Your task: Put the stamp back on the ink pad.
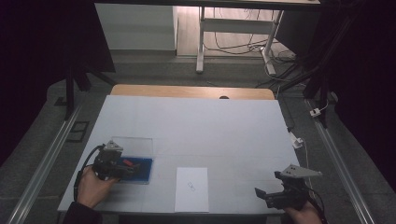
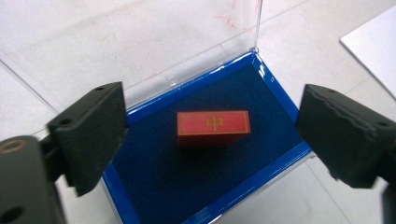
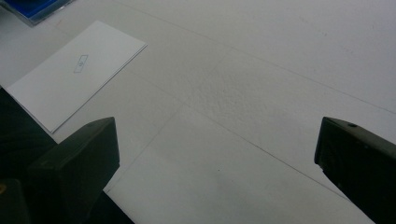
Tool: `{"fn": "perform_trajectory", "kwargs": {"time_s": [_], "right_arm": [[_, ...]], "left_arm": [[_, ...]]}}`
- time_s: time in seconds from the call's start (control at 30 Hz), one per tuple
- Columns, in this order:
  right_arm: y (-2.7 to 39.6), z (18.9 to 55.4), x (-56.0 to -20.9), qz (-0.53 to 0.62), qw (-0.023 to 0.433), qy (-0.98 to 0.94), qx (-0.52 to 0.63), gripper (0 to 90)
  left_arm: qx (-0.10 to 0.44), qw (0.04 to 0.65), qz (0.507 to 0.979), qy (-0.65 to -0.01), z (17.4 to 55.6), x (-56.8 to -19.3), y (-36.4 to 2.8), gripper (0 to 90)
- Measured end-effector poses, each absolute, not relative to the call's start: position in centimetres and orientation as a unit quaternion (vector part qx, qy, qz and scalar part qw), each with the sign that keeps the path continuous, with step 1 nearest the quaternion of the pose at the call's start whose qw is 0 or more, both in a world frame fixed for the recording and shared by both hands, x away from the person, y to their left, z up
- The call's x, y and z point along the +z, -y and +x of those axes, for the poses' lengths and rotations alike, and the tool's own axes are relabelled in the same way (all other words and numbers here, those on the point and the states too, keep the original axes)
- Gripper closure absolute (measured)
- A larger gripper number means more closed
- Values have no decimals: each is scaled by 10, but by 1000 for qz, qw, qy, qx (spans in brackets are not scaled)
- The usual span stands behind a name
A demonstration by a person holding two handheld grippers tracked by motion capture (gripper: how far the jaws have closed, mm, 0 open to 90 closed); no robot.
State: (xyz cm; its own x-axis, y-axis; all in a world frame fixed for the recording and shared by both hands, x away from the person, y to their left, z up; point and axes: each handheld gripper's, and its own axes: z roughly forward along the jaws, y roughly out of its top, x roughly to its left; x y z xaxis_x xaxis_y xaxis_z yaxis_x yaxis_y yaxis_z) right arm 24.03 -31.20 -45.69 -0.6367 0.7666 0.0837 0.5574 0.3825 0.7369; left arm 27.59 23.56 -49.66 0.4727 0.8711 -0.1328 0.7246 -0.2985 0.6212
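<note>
Here the red block [image 2: 213, 128] lies flat on the dark blue lining of the blue case [image 2: 280, 100], near its middle, its clear lid [image 2: 140, 42] tipped back behind it. The left hand-held gripper [image 2: 212, 135] hangs over the case, pointing down at the block, jaws spread wide to either side and touching nothing. The left hand [image 1: 93, 186] grips it from the worktop's [image 1: 210, 126] near edge. Well apart, the right hand-held gripper [image 1: 273, 195] sits low at the near right, jaws wide and empty, aimed toward the white card [image 1: 192, 189].

Dim room; grey carpet floor [image 1: 42, 126]; white desk frame [image 1: 233, 28] and loose cables [image 1: 243, 46] beyond the table [image 1: 196, 121]
</note>
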Motion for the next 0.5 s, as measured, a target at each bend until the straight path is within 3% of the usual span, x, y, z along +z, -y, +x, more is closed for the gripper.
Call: {"fn": "perform_trajectory", "kwargs": {"time_s": [0.17,0.5], "right_arm": [[312,240,-457,404,137,-820,382,3],[312,240,-457,404,138,-820,381,3]], "left_arm": [[117,332,792,-499,275,-494,-237,0],[112,372,784,-484,267,-486,-238,0]]}}
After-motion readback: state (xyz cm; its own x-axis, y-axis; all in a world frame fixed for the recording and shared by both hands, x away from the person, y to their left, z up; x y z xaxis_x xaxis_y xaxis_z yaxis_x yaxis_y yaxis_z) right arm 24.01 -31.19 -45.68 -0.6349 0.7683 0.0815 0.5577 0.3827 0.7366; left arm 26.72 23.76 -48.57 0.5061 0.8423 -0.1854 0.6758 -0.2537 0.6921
